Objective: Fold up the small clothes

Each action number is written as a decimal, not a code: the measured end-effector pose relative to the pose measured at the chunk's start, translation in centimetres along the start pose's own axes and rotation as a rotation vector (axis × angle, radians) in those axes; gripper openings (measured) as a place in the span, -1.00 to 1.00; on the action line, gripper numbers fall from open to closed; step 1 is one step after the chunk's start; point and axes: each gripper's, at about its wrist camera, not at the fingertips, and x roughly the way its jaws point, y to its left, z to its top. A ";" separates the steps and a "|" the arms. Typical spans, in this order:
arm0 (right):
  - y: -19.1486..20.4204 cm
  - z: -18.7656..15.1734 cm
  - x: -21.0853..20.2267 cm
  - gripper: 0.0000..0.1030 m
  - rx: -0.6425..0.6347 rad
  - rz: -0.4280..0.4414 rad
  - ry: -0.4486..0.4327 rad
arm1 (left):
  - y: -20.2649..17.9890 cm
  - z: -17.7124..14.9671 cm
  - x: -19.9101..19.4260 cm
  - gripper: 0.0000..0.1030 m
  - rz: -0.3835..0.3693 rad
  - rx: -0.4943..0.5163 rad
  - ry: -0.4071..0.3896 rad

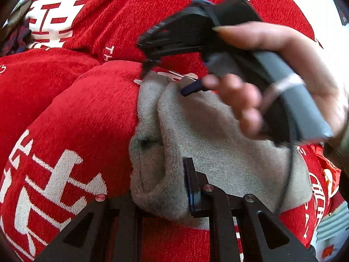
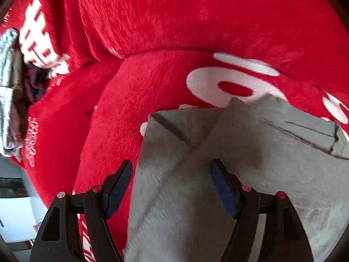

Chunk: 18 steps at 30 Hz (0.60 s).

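A small grey garment (image 1: 209, 135) lies on a red plush blanket with white characters (image 1: 87, 113). My left gripper (image 1: 165, 196) is shut on a bunched fold of the grey garment at its near edge; only the right finger (image 1: 194, 187) shows, the left one is hidden by cloth. My right gripper (image 2: 172, 187) is open, its blue-padded fingers (image 2: 222, 187) straddling the garment's left edge (image 2: 196, 174). In the left wrist view the right gripper (image 1: 165, 80), held by a hand (image 1: 272, 65), hovers over the garment's far end.
The red blanket (image 2: 196, 21) covers soft cushions with a crease between them. Patterned fabric and dark plaid cloth (image 2: 13, 87) lie at the far left. A white surface (image 2: 15, 214) shows at the lower left.
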 end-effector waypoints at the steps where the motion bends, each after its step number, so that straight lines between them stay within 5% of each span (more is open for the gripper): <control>1: 0.5 0.3 0.1 0.72 -0.008 -0.007 0.003 | 0.1 0.0 0.0 -0.62 -0.003 -0.002 0.000; 6: 3.2 0.7 2.2 0.68 -0.116 -0.164 0.060 | 0.2 0.1 0.1 -0.62 -0.005 -0.004 0.004; 9: 4.4 -0.2 2.6 0.33 -0.204 -0.271 0.042 | 0.1 0.1 0.1 -0.62 0.006 0.002 0.007; 10: 4.0 -0.2 2.2 -0.01 -0.193 -0.285 0.031 | 0.0 0.1 0.0 -0.62 0.010 0.004 0.007; 13: 2.1 -0.1 1.0 -0.49 -0.143 -0.227 0.017 | -0.4 0.1 -0.2 -0.62 0.024 0.011 0.008; 18: 1.3 -0.6 -0.7 -0.54 -0.140 -0.137 -0.028 | -1.2 0.2 -0.9 -0.63 0.040 0.029 0.001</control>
